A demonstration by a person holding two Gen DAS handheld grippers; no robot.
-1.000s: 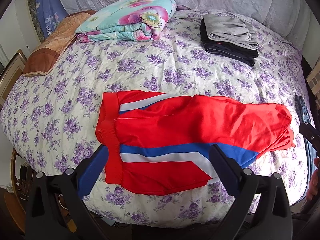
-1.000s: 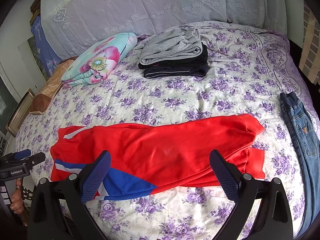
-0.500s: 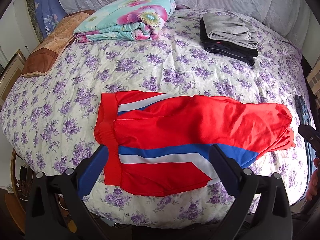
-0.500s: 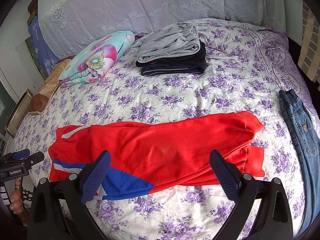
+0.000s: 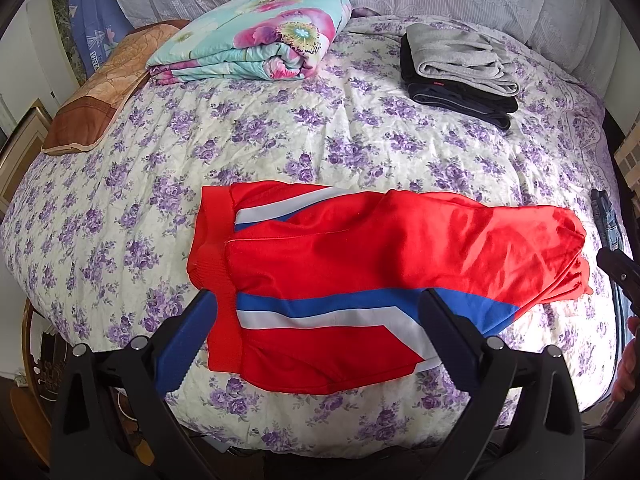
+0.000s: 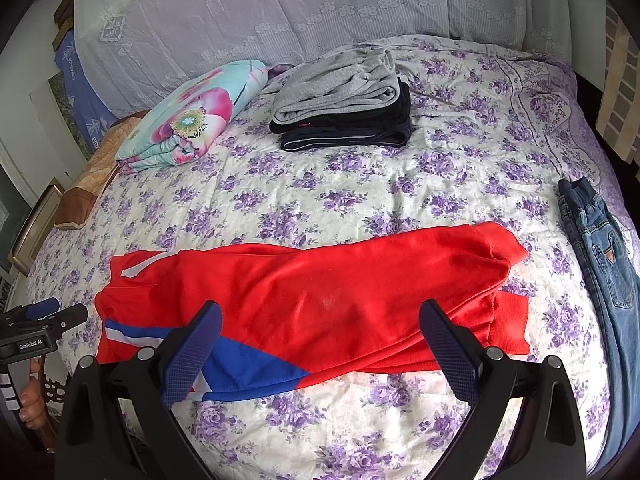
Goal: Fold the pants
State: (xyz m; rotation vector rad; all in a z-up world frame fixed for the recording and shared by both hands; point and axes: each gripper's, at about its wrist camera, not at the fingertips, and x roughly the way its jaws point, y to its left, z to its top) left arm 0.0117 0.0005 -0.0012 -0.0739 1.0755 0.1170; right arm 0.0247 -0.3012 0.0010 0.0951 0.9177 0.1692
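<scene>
On the bed (image 5: 360, 148): red pants (image 5: 380, 272) lie crosswise near the front edge, legs already laid one over the other, waistband toward the left gripper, cuffs toward the right one.
Left gripper (image 5: 316, 340): spread wide, holding nothing, hovering over the waistband end of the pants.
Right gripper (image 6: 320, 354): spread wide, empty, hovering over the front edge of the pants, nearer the cuff end.
Step in hand, as I judge it: the long fold is made; the next fold brings one end over the other.
How to do it well: pinch both layers at the cuffs, not just the top one, since the lower cuff sticks out past the upper; lift only enough to clear the cloth; carry the cuffs over to the waistband and line the edges up before letting go; pin the waistband end with the other gripper so the slick cloth does not slide toward the bed edge.
Risk: the pants already hang close to the front edge, so a pull toward the person may drag them off.
Count, pants on the bed: one red pair being folded.
Count, folded stack (image 6: 344, 100) behind the pants: grey piece on dark ones; exact number unclear.
Count, jeans (image 6: 596, 248): one pair, right of the pants.
Count, quilt (image 5: 252, 48): one, folded, far left behind the pants.
Count, grippers: two.
</scene>
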